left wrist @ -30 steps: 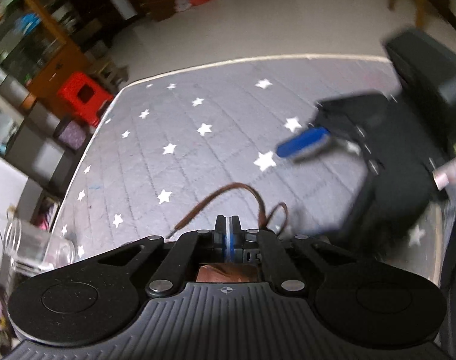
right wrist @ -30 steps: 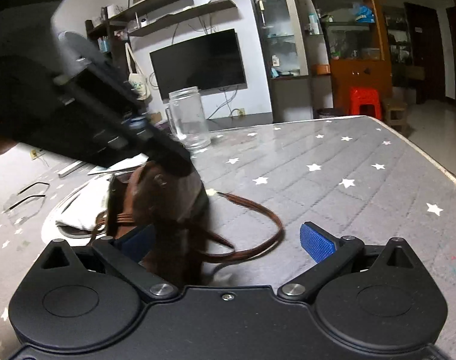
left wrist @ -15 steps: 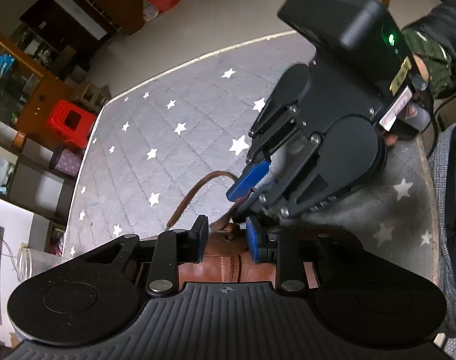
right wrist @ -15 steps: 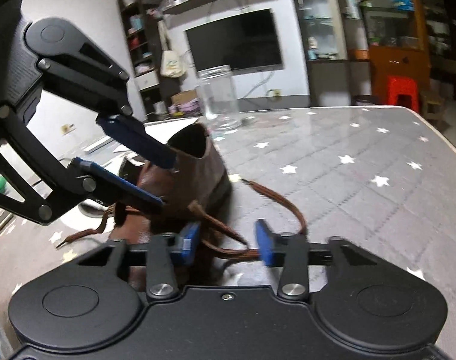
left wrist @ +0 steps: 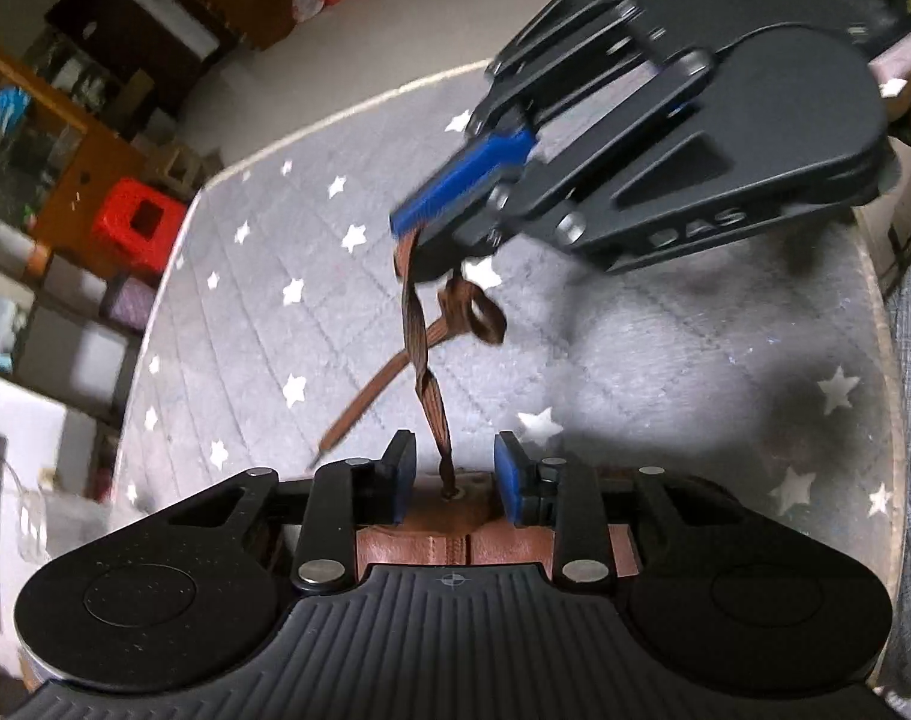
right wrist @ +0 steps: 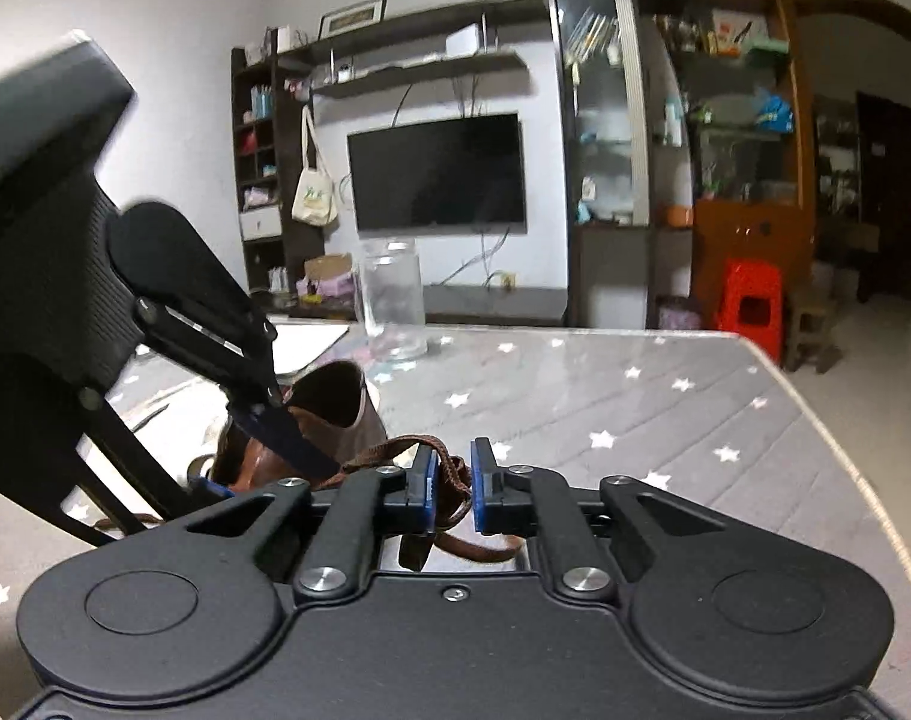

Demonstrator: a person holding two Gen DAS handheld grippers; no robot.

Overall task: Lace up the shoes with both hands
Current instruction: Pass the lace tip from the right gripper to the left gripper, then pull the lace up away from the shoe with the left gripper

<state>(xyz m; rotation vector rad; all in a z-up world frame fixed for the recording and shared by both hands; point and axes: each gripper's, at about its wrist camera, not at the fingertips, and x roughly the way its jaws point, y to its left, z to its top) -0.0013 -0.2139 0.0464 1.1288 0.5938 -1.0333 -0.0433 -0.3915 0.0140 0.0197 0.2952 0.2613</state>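
Brown leather shoe stands on your grey star-printed tabletop, directly beneath your left gripper. Its flat brown lace rises from an eyelet between that gripper's blue pads; the jaws are closing but do not yet press the lace. Your right gripper is also closing, and the left wrist view shows the lace hanging taut from its pads, so it grasps the lace. Behind the shoe, one clear glass jar stands upright with its lid on; contents cannot be determined.
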